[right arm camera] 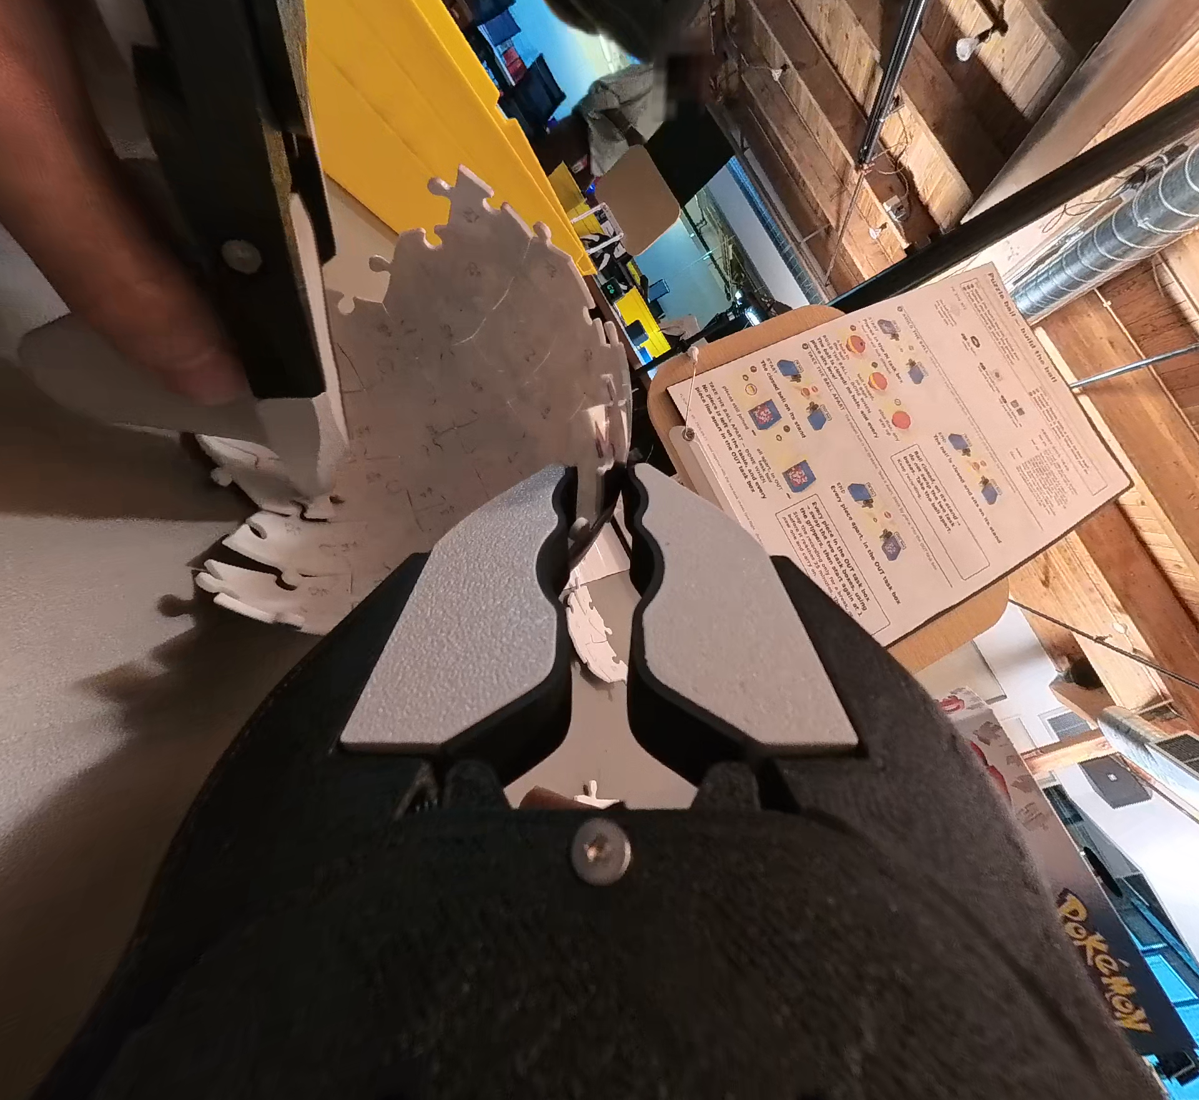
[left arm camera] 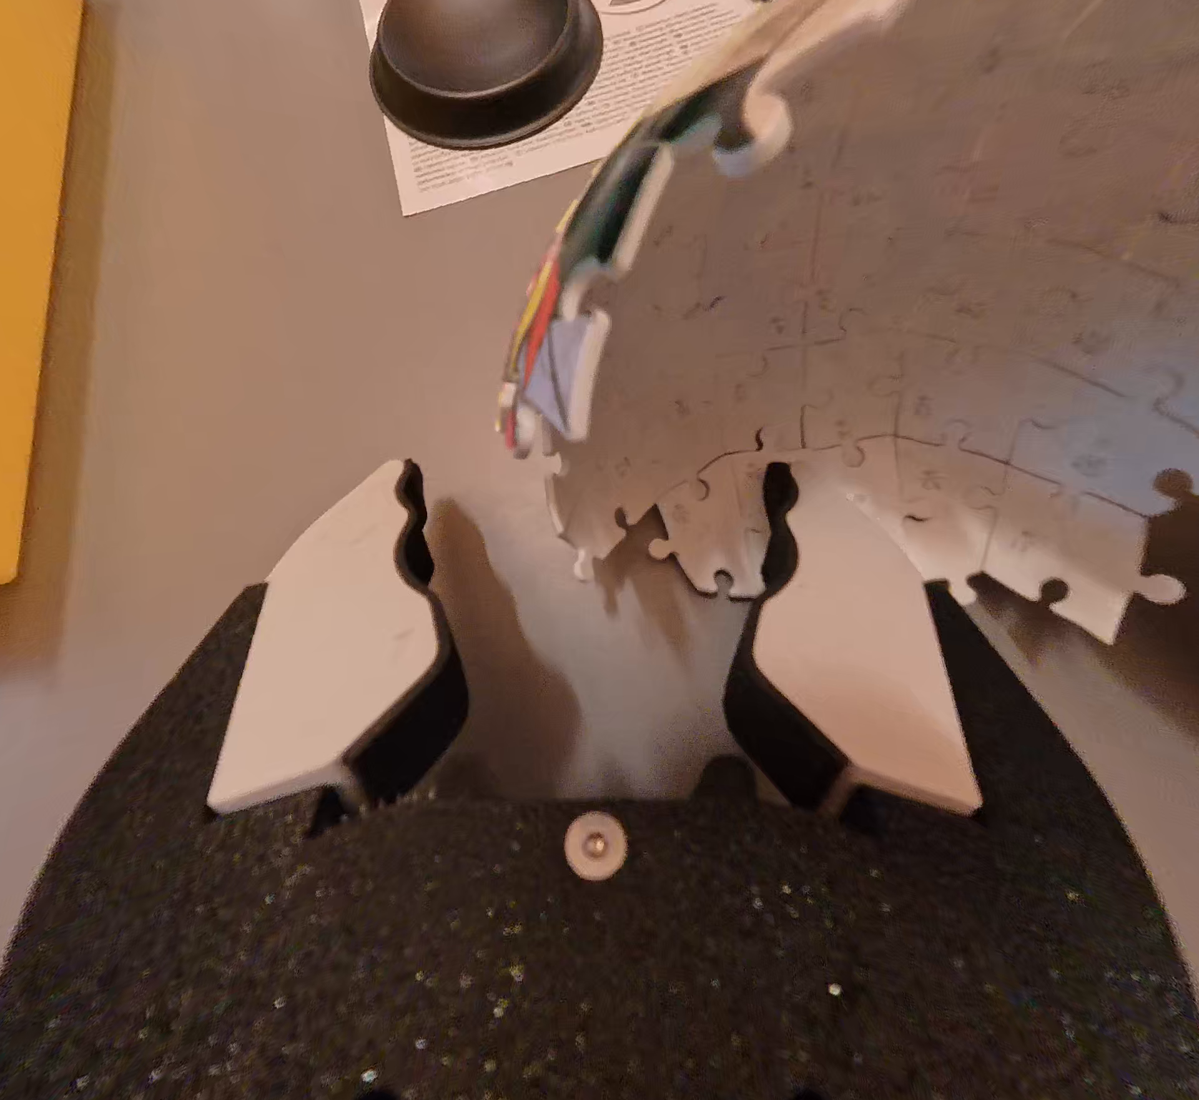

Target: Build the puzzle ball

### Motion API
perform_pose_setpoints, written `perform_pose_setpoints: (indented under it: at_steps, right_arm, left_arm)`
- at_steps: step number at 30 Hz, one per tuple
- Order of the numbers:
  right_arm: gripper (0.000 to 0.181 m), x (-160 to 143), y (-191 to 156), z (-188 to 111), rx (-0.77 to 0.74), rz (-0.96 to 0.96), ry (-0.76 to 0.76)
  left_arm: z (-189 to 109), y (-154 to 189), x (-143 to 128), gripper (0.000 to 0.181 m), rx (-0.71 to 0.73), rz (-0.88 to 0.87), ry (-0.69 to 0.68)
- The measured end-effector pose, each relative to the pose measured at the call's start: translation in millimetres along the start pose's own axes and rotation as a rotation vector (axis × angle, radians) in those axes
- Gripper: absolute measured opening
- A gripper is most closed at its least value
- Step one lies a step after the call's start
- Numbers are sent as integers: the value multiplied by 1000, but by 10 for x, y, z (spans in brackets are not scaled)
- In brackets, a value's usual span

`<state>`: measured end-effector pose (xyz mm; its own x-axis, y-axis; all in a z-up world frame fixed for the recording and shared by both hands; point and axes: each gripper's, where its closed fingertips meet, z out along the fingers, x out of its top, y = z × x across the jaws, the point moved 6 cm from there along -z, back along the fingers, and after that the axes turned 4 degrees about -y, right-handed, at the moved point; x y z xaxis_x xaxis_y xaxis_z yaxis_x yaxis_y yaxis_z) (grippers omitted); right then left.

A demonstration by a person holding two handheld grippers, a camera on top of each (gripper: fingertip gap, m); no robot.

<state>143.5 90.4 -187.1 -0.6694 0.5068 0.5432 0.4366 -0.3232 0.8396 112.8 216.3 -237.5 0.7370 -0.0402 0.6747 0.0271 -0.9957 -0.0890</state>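
Observation:
A part-built puzzle ball shell (left arm camera: 908, 290), white inside and coloured on its outer face, hangs tilted above the grey table. My right gripper (right arm camera: 600, 475) is shut on the shell's rim (right arm camera: 480, 368). My left gripper (left arm camera: 593, 498) is open wide and holds nothing. The shell's jagged lower edge overlaps its right fingertip (left arm camera: 782, 524). In the right wrist view a white finger (right arm camera: 321, 433) of the left gripper lies against the shell. More joined white pieces (right arm camera: 272, 563) lie on the table below.
A black round stand (left arm camera: 483, 47) sits on a printed instruction sheet (left arm camera: 454, 174) at the back. A yellow bin (left arm camera: 32, 225) stands at the left edge. A person's hand (right arm camera: 130, 290) holds the left gripper. Loose pieces (right arm camera: 593, 634) and an instruction board (right arm camera: 876, 440) lie beyond.

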Motion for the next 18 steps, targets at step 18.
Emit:
perform_pose_setpoints:
  at_steps: [18]
  right_arm:
    - [13, -9, 3, 1, 4, 18, -2]
  left_arm:
    - [19, -9, 60, 85, -4, 241, 35]
